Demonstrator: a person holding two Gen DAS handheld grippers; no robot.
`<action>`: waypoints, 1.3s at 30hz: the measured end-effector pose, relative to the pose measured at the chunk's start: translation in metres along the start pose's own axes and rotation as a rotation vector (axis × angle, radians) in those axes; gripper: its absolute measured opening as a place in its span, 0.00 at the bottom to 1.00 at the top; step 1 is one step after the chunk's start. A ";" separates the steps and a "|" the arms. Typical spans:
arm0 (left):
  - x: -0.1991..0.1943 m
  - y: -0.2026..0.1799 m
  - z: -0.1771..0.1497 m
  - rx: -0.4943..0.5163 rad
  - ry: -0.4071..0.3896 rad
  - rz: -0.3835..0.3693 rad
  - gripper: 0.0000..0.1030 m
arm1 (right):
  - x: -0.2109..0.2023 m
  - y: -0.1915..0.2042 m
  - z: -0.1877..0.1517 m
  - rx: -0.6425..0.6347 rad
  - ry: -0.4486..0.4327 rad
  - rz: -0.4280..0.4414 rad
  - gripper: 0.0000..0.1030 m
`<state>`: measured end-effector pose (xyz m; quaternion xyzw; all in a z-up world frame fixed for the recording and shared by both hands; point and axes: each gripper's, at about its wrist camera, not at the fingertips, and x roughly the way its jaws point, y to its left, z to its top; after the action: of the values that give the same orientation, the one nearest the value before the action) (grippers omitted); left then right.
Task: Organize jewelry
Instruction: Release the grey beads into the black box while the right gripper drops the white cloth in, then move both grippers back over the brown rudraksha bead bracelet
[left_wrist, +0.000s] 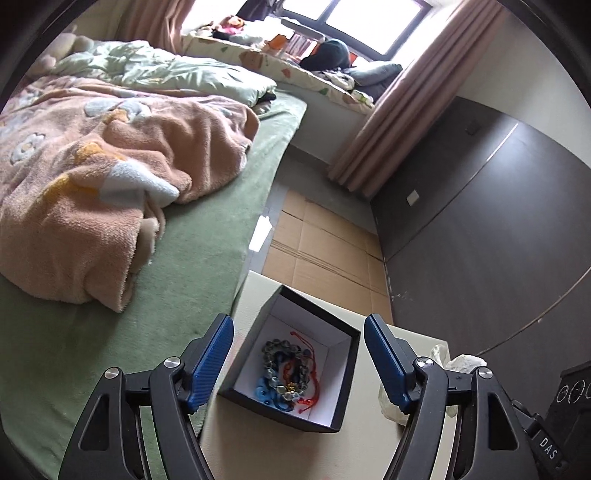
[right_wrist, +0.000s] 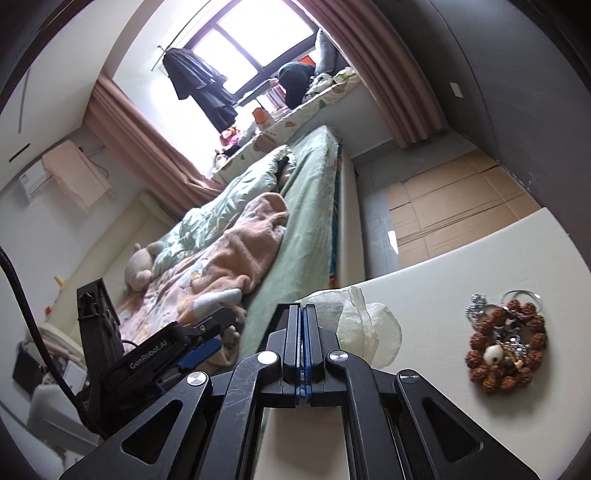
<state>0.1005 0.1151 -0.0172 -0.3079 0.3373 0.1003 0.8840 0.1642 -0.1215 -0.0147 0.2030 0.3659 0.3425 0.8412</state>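
Observation:
An open black box (left_wrist: 343, 373) with a white lining stands on the cream table (left_wrist: 255, 291). Inside it lie beaded bracelets and red and blue cords (left_wrist: 288, 373). My left gripper (left_wrist: 298, 363) is open and empty, its blue pads (left_wrist: 212, 363) spread above either side of the box. My right gripper (right_wrist: 303, 321) is shut with nothing between its pads, above the table (right_wrist: 443, 280). A pile of brown bead bracelets and silver jewelry (right_wrist: 506, 339) lies on the table to its right. The left gripper's body (right_wrist: 147, 358) shows at the lower left of the right wrist view.
A crumpled translucent bag (right_wrist: 362, 325) lies just beyond the right gripper's tips; it also shows in the left wrist view (left_wrist: 454, 365). A bed with a green sheet (left_wrist: 166, 295) and a pink blanket (left_wrist: 110, 184) borders the table on the left. Cardboard (left_wrist: 321, 240) covers the floor beyond.

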 end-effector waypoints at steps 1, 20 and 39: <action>0.000 0.003 0.001 -0.012 0.002 -0.001 0.72 | 0.002 0.003 0.000 -0.002 0.000 0.010 0.02; -0.001 0.009 0.006 -0.017 0.012 0.006 0.72 | 0.067 0.024 -0.007 0.029 0.136 -0.003 0.44; 0.001 -0.034 -0.024 0.109 0.036 -0.020 0.72 | -0.038 -0.055 0.003 0.150 0.027 -0.174 0.65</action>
<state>0.1012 0.0733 -0.0153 -0.2645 0.3551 0.0672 0.8941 0.1711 -0.1866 -0.0273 0.2282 0.4182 0.2428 0.8450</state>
